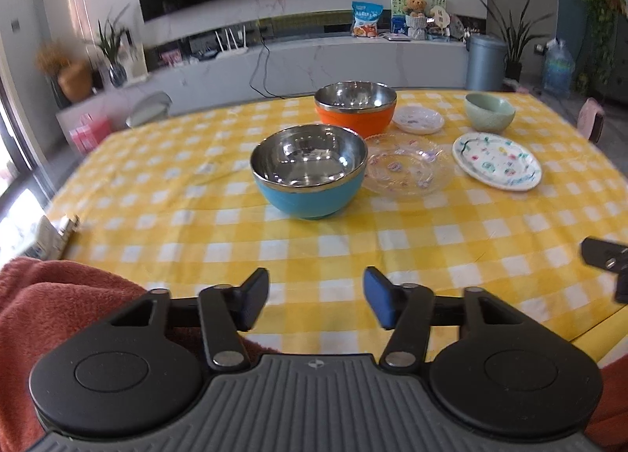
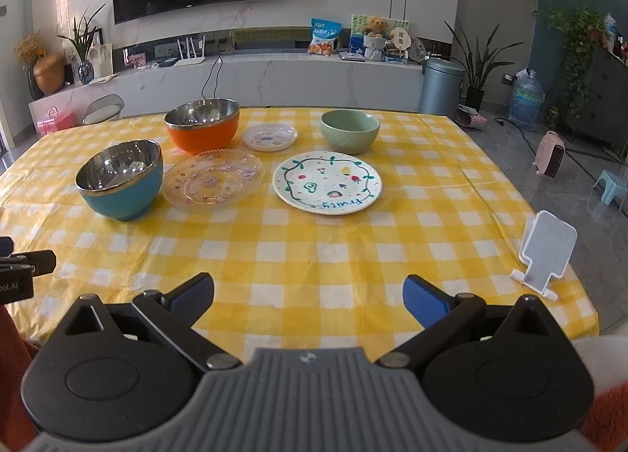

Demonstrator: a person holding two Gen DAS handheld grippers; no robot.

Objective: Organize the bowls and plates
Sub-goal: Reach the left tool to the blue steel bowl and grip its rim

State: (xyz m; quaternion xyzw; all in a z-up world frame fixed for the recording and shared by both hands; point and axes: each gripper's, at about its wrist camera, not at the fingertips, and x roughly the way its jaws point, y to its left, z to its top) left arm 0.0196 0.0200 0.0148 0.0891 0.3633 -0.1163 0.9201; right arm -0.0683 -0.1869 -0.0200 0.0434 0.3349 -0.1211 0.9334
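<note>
1. My left tongs (image 1: 316,301) hang low over the near part of the desk (image 1: 314,252). They are apart, and nothing is between them. I think they wait here because no dish is close enough to grab yet.

2. My right tongs (image 2: 308,297) hang over the near edge too. They stand wide apart and empty. That way they are ready for a rim.

3. The blue bowl (image 1: 309,173) is the dish closest to my left tongs. It stands right side up with its shiny inside showing. It looks like it touches the clear glass plate (image 1: 408,167) beside it, but I cannot tell for sure.

4. The orange bowl (image 1: 355,106) stands behind the blue one. Both have the same shape, so I think one could sit inside the other.

5. The small white plate (image 2: 269,136) lies next to the orange bowl. The green bowl (image 2: 350,131) stands further to the right, apart from the rest.

6. The painted plate (image 2: 327,182) lies flat in front of the green bowl. It is right ahead of my right tongs, so I guess that hand would go for it.

7. All six dishes are spread out on the yellow checked cloth. None are stacked yet, so the tidy-up looks like it is only starting.

8. A white stand (image 2: 545,254) sits at the right edge of the desk, away from the dishes.
</note>
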